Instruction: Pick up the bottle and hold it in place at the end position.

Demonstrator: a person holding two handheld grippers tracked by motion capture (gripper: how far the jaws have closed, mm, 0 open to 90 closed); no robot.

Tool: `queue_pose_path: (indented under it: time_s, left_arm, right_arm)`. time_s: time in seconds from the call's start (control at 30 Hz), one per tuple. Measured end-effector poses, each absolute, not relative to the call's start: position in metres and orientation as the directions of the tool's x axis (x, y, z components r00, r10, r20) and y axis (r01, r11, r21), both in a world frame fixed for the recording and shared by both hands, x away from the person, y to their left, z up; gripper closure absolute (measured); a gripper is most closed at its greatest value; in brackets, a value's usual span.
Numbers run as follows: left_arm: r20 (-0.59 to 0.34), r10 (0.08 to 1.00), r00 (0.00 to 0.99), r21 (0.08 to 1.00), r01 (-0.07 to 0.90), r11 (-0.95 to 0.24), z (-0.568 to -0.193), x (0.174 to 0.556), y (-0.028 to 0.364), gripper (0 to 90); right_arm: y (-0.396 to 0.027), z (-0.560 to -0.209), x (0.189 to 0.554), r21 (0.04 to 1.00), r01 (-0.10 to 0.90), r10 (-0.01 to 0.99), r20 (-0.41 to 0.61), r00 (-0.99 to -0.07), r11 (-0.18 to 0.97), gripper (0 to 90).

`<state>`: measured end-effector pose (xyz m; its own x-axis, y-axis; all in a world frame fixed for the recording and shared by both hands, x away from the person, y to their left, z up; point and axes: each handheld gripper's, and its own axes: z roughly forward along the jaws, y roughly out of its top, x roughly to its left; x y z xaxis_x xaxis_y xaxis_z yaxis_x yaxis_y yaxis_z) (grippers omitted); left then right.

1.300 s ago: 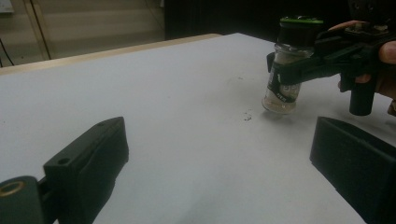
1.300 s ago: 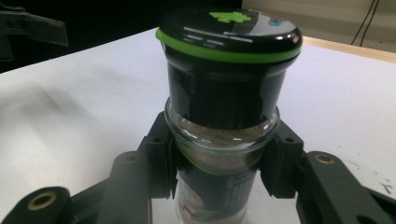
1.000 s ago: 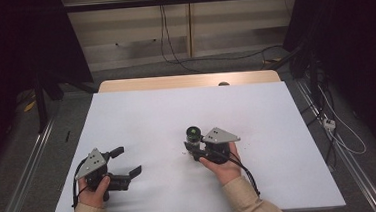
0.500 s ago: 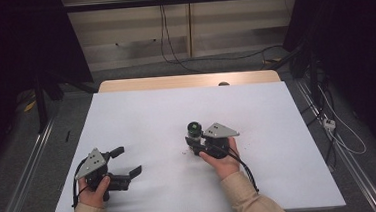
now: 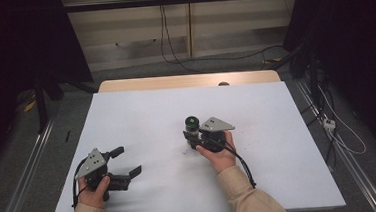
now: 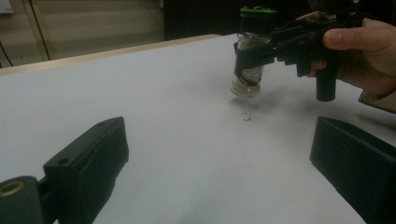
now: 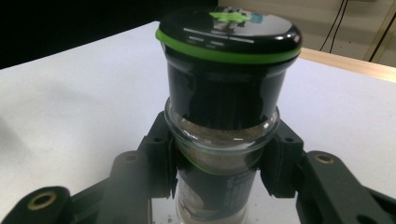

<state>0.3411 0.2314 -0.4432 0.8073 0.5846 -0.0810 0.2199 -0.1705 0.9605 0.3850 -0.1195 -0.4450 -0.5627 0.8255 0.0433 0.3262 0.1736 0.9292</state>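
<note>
Centre frame, the right gripper [image 5: 194, 137] clamps a spice jar [image 5: 192, 127], apparently lifted off the table [image 5: 141, 114]; setting down remains. Left gripper [image 5: 128, 163] gapes empty.

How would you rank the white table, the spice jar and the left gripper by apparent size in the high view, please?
1. white table, by far the largest.
2. left gripper, jaws spread open.
3. spice jar, smallest, clamped in the right gripper.
</note>
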Motion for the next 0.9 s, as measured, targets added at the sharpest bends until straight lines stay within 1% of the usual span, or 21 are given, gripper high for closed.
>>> queue_pose_path:
  time_s: [0.9]
  left_arm:
    - [-0.077,0.583,0.809,0.961,0.216,-0.172,-0.443,0.341,0.232,4.0]
  right_arm:
    - [-0.121,-0.443,0.407,0.933,0.315,0.846,0.023,-0.532,0.172,53.2]
